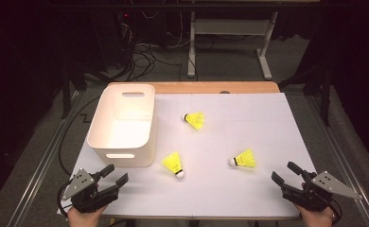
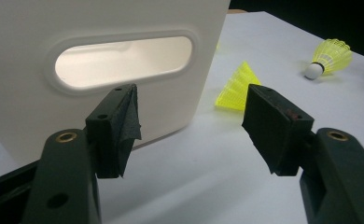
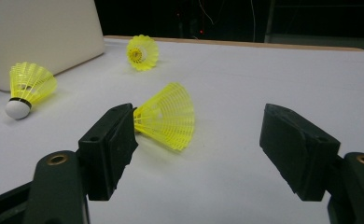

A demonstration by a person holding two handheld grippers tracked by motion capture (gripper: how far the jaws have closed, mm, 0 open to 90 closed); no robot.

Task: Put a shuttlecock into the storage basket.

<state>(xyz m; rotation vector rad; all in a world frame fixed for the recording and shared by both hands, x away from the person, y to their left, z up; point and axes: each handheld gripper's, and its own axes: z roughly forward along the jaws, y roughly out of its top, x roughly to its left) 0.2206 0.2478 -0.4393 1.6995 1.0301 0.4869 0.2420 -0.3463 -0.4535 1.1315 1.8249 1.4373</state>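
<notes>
Three yellow shuttlecocks lie on the white table sheet (image 1: 258,118): one at the back (image 1: 195,120), one in the middle near the bin (image 1: 174,164), one to the right (image 1: 243,159). My left gripper (image 1: 116,174) stands open at the front left, just before the white bin (image 1: 121,125). In the left gripper view the bin's handle slot (image 2: 124,60) faces my open left gripper (image 2: 192,121), and the middle shuttlecock (image 2: 236,88) peeks past one jaw. My right gripper (image 1: 283,171) is open at the front right. In the right gripper view the right shuttlecock (image 3: 168,116) lies just beyond my open right gripper (image 3: 199,140).
The bin (image 3: 40,32) is empty and takes up the sheet's left side. A wooden table edge (image 1: 211,87) runs behind the sheet. Cables and a desk frame (image 1: 230,42) lie on the dark floor beyond. Metal rails (image 1: 45,156) flank the table.
</notes>
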